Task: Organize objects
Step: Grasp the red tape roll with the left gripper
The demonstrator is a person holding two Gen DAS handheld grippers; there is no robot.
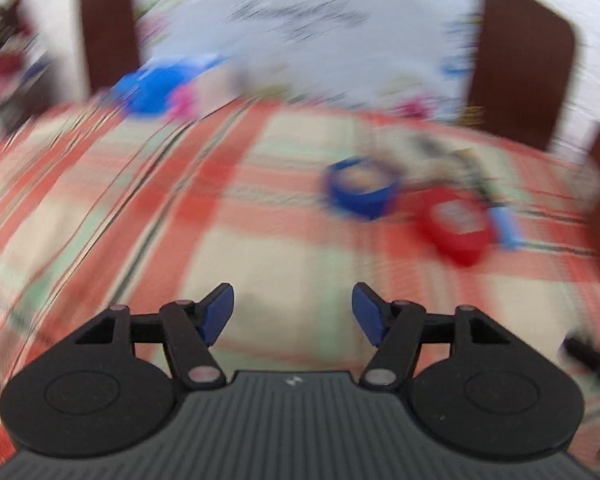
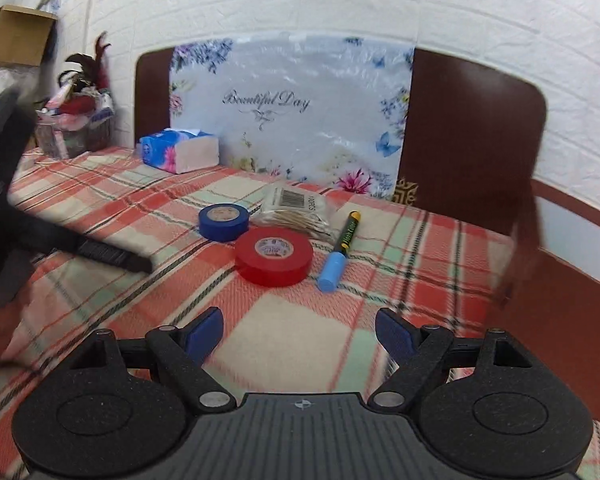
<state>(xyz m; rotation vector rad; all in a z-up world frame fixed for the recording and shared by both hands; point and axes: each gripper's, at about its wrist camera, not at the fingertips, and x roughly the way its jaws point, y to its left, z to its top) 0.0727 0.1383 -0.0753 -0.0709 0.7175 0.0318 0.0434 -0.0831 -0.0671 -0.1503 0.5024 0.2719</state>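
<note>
A red tape roll [image 2: 274, 255] lies flat on the plaid cloth, with a blue tape roll [image 2: 224, 222] behind it to the left. A bag of cotton swabs [image 2: 296, 213] lies behind both. A marker with a light blue cap [image 2: 339, 251] lies right of the red roll. My right gripper [image 2: 299, 333] is open and empty, short of the red roll. My left gripper [image 1: 293, 313] is open and empty; its view is blurred, showing the blue roll [image 1: 361, 192] and red roll [image 1: 456, 230] ahead to the right.
A tissue pack [image 2: 180, 149] stands at the back left before a floral "Beautiful Day" board [image 2: 292, 112] and a brown headboard [image 2: 472, 136]. A basket of items [image 2: 74, 128] sits at far left. The left gripper's body [image 2: 28, 236] shows at the left edge.
</note>
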